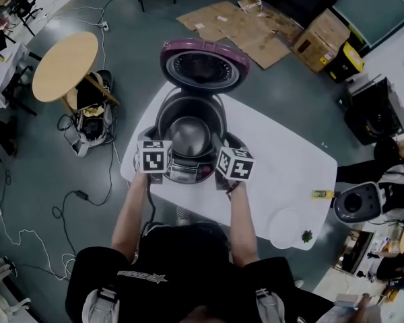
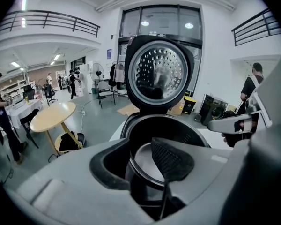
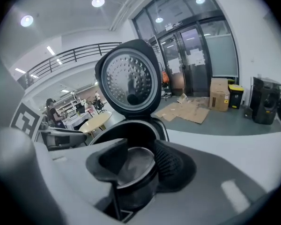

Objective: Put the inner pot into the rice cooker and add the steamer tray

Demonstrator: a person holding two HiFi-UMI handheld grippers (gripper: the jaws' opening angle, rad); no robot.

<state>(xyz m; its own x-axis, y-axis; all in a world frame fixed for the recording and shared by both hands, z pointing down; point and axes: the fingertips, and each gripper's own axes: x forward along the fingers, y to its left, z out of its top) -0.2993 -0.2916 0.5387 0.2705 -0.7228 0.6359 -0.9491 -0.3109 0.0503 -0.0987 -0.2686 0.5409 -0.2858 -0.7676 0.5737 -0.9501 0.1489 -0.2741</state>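
Observation:
The rice cooker (image 1: 163,110) stands on the white table (image 1: 289,160) with its purple lid (image 1: 203,62) swung up and back. The shiny inner pot (image 1: 188,134) sits down inside the cooker's cavity. My left gripper (image 1: 160,148) hovers at the cooker's front left and my right gripper (image 1: 223,152) at its front right. In the left gripper view the pot (image 2: 141,159) shows through the gap of the left gripper (image 2: 143,156), pads apart. The right gripper (image 3: 140,165) stands wide open over the pot (image 3: 138,159). A pale round dish (image 1: 286,227) lies at the table's front right.
A small yellow item (image 1: 321,194) and a small green thing (image 1: 307,235) lie near the table's right edge. On the floor are a round wooden table (image 1: 66,64), cables, flattened cardboard (image 1: 239,25) and black cases (image 1: 374,110). People stand farther off.

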